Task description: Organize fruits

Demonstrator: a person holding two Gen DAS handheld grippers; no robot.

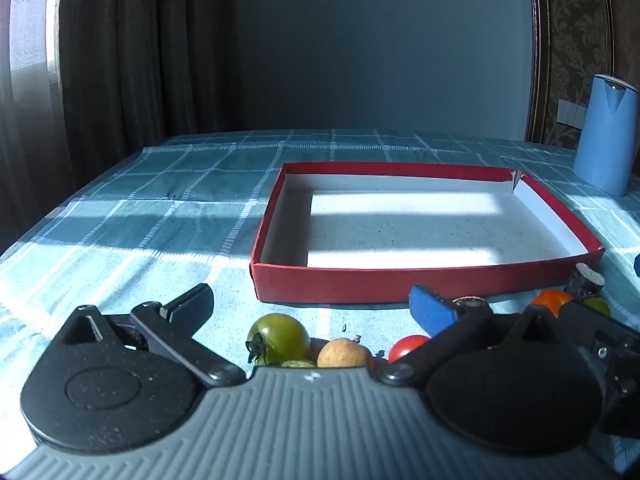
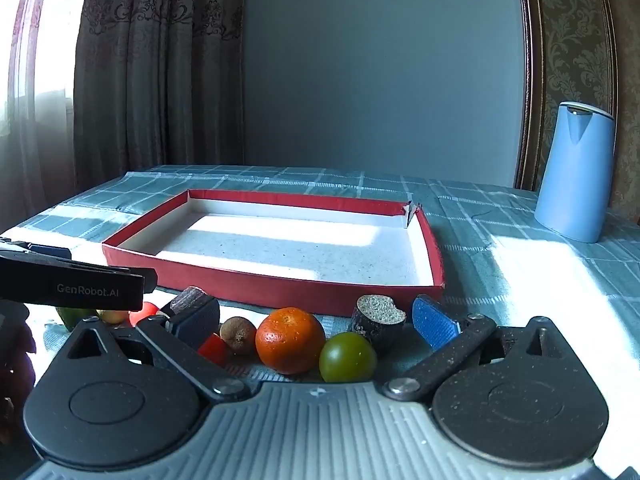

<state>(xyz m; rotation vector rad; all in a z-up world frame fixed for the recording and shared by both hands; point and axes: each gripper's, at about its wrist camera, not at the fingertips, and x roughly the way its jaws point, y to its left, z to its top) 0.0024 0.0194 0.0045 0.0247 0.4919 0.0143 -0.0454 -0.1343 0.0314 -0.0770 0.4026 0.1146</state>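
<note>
A shallow red box with a white floor stands on the checked tablecloth, nothing in it. In front of it lies a row of fruit. My left gripper is open above a green tomato, a tan round fruit and a red tomato. My right gripper is open around an orange, a green tomato, a brown kiwi-like fruit and a red tomato. Two dark cut stalk pieces lie by its fingers.
A blue jug stands at the back right on the table. The left gripper's body reaches in from the left in the right wrist view. Curtains hang at the back left; the table's left edge is near.
</note>
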